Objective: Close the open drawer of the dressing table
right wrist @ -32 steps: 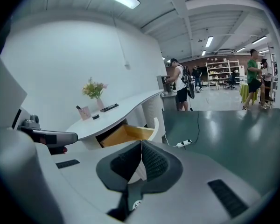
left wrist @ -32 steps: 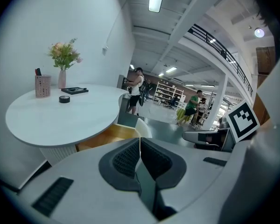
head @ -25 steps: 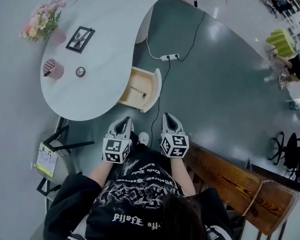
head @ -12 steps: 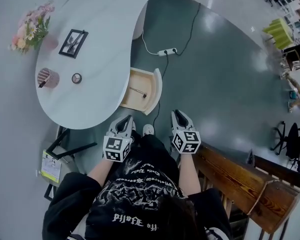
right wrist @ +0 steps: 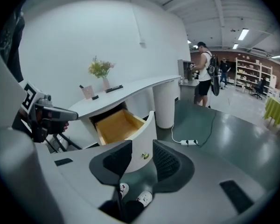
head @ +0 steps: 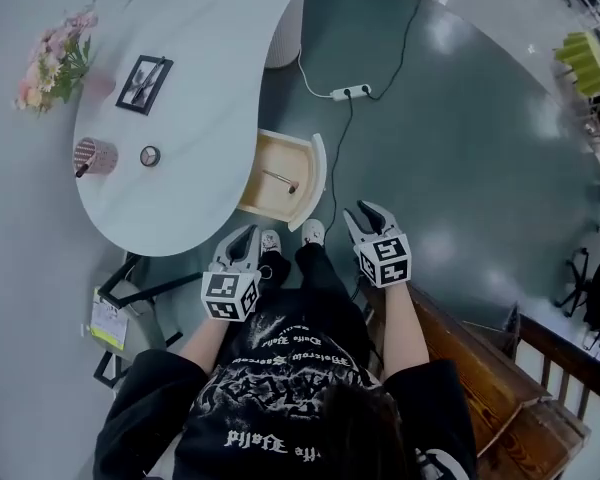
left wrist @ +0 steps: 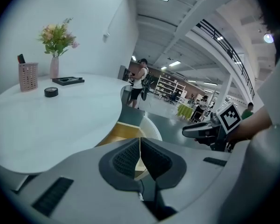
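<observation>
The dressing table [head: 195, 88] is white and kidney-shaped. Its wooden drawer [head: 277, 175] stands pulled out, its curved white front [head: 318, 181] facing me. My left gripper [head: 246, 238] hangs just short of the table's edge, left of the drawer, its pads [left wrist: 130, 157] shut together on nothing. My right gripper [head: 365, 214] floats over the floor right of the drawer front. Its jaws have just been opening and are empty. Through the right gripper [right wrist: 142, 161] I see the drawer front [right wrist: 141, 141] and its small brass knob [right wrist: 145, 156] a short way ahead.
On the tabletop stand a flower vase [head: 55, 58], a black tray [head: 146, 81], a pink cup [head: 93, 155] and a tape roll [head: 149, 155]. A power strip [head: 351, 92] with cables lies on the floor. A wooden bench [head: 480, 368] is behind right, a black rack [head: 130, 288] at left.
Both grippers have moved forward toward the drawer, the right one further and out to the right. The right jaws went from shut to open.
</observation>
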The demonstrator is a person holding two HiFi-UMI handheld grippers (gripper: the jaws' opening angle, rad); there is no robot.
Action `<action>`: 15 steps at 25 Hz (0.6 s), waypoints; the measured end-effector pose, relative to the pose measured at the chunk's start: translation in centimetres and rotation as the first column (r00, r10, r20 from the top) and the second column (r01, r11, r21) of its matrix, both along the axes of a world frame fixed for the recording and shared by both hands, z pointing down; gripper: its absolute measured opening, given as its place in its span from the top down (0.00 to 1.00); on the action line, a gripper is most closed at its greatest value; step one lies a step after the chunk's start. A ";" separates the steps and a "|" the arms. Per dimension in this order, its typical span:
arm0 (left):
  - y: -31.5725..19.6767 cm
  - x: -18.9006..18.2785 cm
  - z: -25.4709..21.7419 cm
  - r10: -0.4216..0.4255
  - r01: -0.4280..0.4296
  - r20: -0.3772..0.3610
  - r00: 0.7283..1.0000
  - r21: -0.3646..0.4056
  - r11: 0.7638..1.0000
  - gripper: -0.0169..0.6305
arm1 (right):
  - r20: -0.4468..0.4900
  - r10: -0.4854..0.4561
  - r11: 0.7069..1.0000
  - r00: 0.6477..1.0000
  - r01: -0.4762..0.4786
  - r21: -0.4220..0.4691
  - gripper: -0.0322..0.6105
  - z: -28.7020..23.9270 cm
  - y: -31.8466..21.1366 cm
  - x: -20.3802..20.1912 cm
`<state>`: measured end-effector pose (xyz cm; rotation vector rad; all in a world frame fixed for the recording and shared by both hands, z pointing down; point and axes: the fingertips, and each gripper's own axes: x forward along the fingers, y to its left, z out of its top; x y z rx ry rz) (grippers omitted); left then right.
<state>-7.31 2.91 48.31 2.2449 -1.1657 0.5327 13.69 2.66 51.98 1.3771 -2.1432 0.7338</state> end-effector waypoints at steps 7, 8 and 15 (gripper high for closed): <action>-0.8 -0.5 1.9 -0.162 0.164 0.023 0.986 -0.074 0.984 0.93 | -0.063 -0.284 0.958 0.957 0.281 -0.058 0.69 3.8 -3.1 -0.8; -0.9 -0.3 2.2 -0.166 0.168 0.032 0.986 -0.080 0.983 0.93 | -0.063 -0.312 0.949 0.948 0.309 -0.062 0.69 4.4 -3.6 -1.0; -0.9 -0.1 3.6 -0.216 0.223 0.067 0.974 -0.122 0.967 0.93 | -0.072 -0.492 0.866 0.867 0.480 -0.143 0.68 9.1 -4.7 -2.8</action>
